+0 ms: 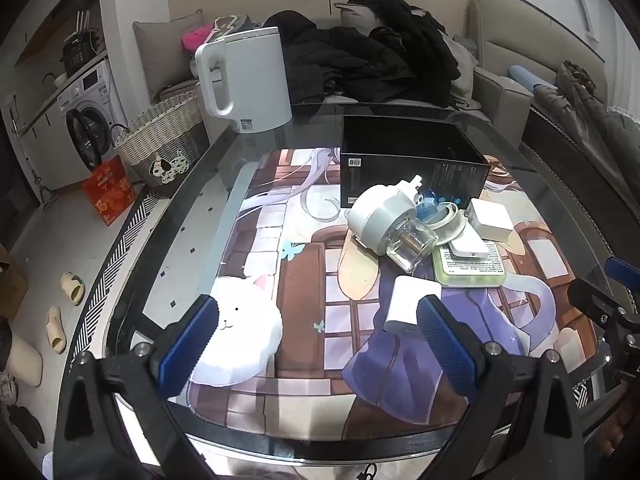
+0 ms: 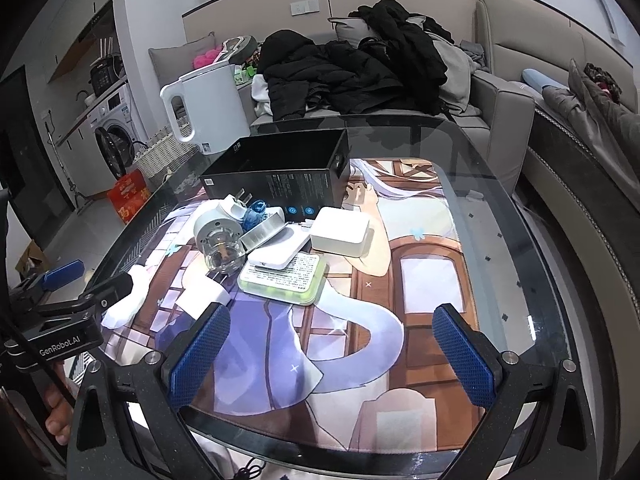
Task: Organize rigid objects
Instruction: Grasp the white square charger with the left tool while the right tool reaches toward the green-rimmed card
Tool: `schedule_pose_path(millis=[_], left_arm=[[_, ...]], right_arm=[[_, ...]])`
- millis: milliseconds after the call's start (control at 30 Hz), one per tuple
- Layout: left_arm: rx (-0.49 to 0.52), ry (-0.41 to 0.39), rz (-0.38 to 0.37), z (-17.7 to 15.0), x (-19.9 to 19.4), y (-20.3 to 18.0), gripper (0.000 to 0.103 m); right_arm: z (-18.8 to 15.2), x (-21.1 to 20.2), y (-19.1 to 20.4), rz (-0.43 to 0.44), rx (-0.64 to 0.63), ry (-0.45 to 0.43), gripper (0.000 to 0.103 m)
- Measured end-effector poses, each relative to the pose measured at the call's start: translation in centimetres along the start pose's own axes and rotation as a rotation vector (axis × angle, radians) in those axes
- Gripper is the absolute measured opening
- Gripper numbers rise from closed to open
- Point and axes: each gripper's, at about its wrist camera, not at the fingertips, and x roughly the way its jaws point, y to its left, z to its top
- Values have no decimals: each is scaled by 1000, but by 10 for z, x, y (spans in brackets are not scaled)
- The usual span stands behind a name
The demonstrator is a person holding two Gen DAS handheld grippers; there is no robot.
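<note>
An open black box (image 1: pixel 412 160) (image 2: pixel 280 172) stands on the glass table. In front of it lies a heap: a round white plug-in device with a clear bottle (image 1: pixel 390 224) (image 2: pixel 220 240), a tape roll (image 1: pixel 446 216), a white square adapter (image 1: pixel 490 220) (image 2: pixel 340 230), a flat white block on a green-edged case (image 1: pixel 468 268) (image 2: pixel 284 276). A small white charger (image 1: pixel 412 304) (image 2: pixel 204 300) lies nearer. My left gripper (image 1: pixel 316 340) is open just above the table; its right pad is beside the charger. My right gripper (image 2: pixel 332 356) is open over the mat, holding nothing.
A white kettle (image 1: pixel 248 80) (image 2: pixel 208 104) stands at the table's far left. A printed mat (image 1: pixel 304 264) lies under the glass. A sofa piled with dark clothes (image 1: pixel 380 64) is behind. A wicker basket (image 1: pixel 164 140) and slippers (image 1: pixel 72 288) are on the floor at left.
</note>
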Motion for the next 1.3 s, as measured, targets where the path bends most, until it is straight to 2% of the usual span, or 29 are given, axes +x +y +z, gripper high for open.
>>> schedule_pose_path(millis=[200,300,467,533,700,733,833,933,1000,1133,1300], left_arm=[[38,35,19,2,5,-6,100],[62,22,14,0,0,-9,100],[73,14,-32,0,0,-10,100],[84,32,-83,0,2,-11,99],[95,49,-87,0,5,-12,96],[103,26,-82,1,7,-19,96],[144,123,-82,1,16,-21,95],[137,168,-132,5,25,-23,89],[125,177,-169,10,30,-24,86],[146,170,-171,15,42,-32,86],[196,244,-192,12,63,-47,86]], right_arm=[[1,0,1,30,6,7,103],[0,3,3,19,8,15,103],[1,2,6,-61,-4,-12,103],[3,3,5,-23,-25,15,103],[3,3,2,38,-17,30,103],[3,1,1,54,-17,27,103],[7,-3,2,58,-43,13,103],[19,-3,1,74,-61,18,103],[30,3,-1,78,-83,38,103],[47,21,0,95,-154,77,97],[55,62,0,140,-189,174,93]])
